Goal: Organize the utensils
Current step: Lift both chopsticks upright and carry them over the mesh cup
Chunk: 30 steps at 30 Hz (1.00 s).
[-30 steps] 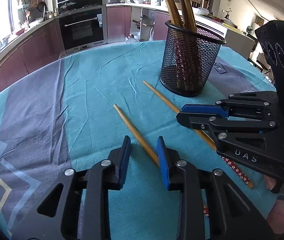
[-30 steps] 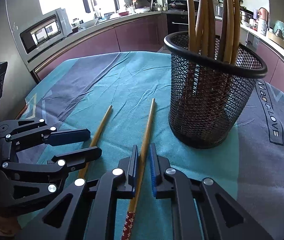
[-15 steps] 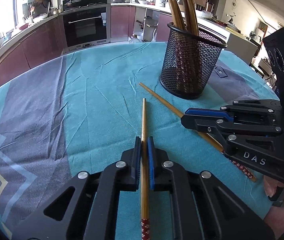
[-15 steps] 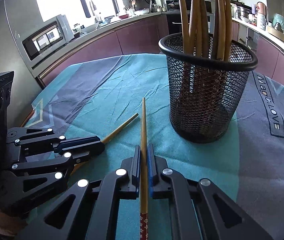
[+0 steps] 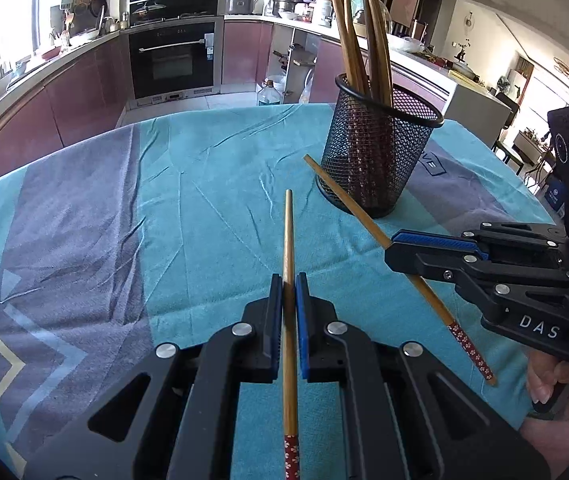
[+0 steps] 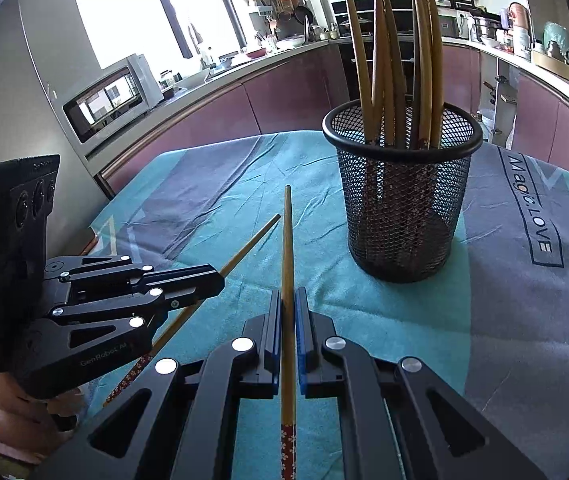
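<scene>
Kitchen with mauve cabinets, counter under a wrinkly teal and grey cloth (image 5: 188, 200). Both tongs are pinched tight: left tongs (image 5: 289, 280) on one slim wooden chopstick (image 5: 289, 240), right tongs (image 6: 288, 296) on the other wooden chopstick (image 6: 287, 240). To land them in the black wire-mesh cup (image 6: 402, 200) I'd tip each patterned end down, clear the rim, and go one at a time.

Left gripper (image 5: 289, 280): blue pads squeezed tight on a wooden chopstick (image 5: 289, 240), thin tip pointing away.
Right gripper (image 5: 396, 246): at the right, clamped on a second chopstick (image 5: 354, 210), red flowery end sticking out toward the camera.
Mesh cup (image 5: 376, 160): black, upright, full of chopsticks.
Cloth (image 5: 164, 200): teal and grey, wrinkled.
</scene>
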{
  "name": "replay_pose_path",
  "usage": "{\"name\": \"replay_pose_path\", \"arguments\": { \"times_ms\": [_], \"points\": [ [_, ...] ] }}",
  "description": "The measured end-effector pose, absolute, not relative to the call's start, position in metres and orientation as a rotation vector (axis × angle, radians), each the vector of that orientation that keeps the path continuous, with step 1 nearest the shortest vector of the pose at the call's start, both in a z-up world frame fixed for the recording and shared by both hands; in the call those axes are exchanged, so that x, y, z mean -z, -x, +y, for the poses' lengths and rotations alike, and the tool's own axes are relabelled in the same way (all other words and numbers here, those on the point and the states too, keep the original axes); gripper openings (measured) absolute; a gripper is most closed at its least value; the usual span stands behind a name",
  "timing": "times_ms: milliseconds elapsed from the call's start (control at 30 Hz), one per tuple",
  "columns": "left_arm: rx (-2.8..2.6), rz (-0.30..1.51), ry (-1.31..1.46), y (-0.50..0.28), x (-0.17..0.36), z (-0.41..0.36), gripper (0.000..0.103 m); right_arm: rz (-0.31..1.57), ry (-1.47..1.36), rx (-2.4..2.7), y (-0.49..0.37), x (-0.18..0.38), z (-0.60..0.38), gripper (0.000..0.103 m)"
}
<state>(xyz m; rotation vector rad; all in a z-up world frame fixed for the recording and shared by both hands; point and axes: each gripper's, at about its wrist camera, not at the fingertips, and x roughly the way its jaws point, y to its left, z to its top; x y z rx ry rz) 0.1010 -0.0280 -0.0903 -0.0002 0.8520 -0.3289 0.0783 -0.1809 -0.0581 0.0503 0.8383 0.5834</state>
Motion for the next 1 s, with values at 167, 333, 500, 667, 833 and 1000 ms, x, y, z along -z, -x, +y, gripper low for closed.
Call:
{"name": "replay_pose_path", "arguments": {
  "times_ms": [167,333,500,667,833,1000],
  "points": [
    [0.338,0.833,0.01,-0.099,0.082,-0.028,0.007,0.816,-0.064,-0.588,-0.073,0.051,-0.187,0.005],
    [0.345,0.813,0.019,-0.094,0.073,-0.028,0.007,0.797,-0.072,-0.591,-0.07,0.044,-0.189,0.005],
    [0.356,0.795,0.029,-0.089,0.066,-0.026,0.007,0.775,-0.082,-0.59,-0.067,0.039,-0.193,0.005],
    [0.367,0.777,0.037,-0.085,0.056,-0.024,0.007,0.757,-0.094,-0.591,-0.065,0.035,-0.199,0.005],
    [0.376,0.76,0.047,-0.081,0.048,-0.023,0.007,0.736,-0.103,-0.586,-0.065,0.028,-0.202,0.005],
    [0.382,0.743,0.054,-0.079,0.043,-0.023,0.007,0.721,-0.112,-0.583,-0.061,0.025,-0.207,0.005]
  ]
}}
